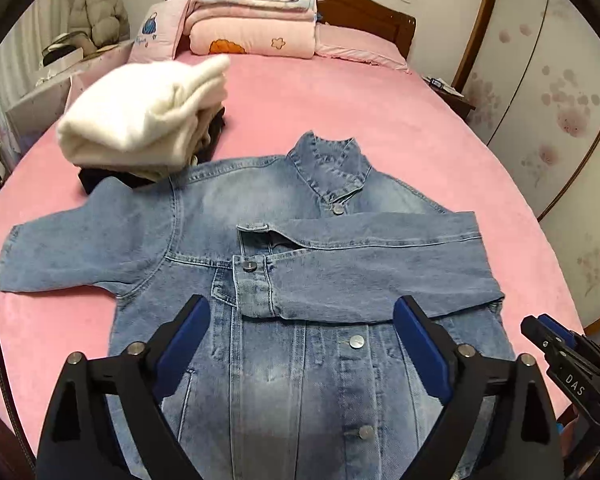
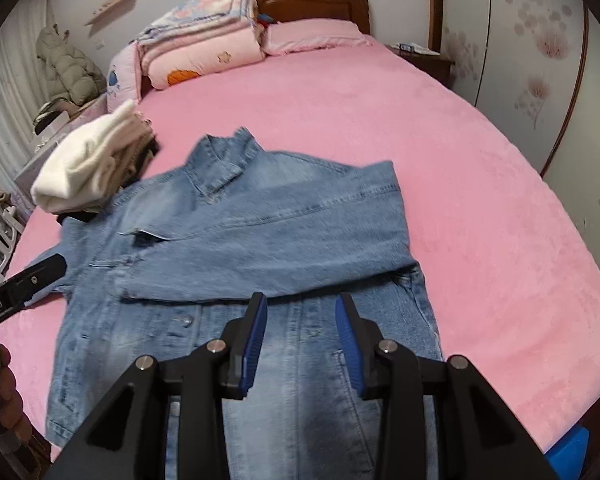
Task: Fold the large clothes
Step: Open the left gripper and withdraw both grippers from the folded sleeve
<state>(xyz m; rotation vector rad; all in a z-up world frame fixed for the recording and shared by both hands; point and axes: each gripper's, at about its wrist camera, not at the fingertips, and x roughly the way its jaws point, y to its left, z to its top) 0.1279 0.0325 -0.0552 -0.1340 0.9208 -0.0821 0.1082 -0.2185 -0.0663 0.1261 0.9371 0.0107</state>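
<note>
A blue denim jacket (image 1: 284, 280) lies front up on the pink bed (image 1: 340, 100), collar toward the headboard. Its right sleeve (image 1: 380, 264) is folded across the chest; the left sleeve (image 1: 72, 248) lies spread out to the left. My left gripper (image 1: 302, 316) is open and empty above the jacket's lower front. My right gripper (image 2: 301, 312) is open and empty, hovering over the jacket (image 2: 240, 240) just below the folded sleeve (image 2: 280, 248). The right gripper also shows in the left wrist view (image 1: 556, 344), and the left gripper in the right wrist view (image 2: 32, 276).
A stack of folded clothes topped by a white garment (image 1: 140, 120) sits on the bed left of the collar. Folded quilts and pillows (image 1: 256, 16) lie by the wooden headboard (image 1: 364, 12). A wardrobe (image 1: 560, 100) stands at the right.
</note>
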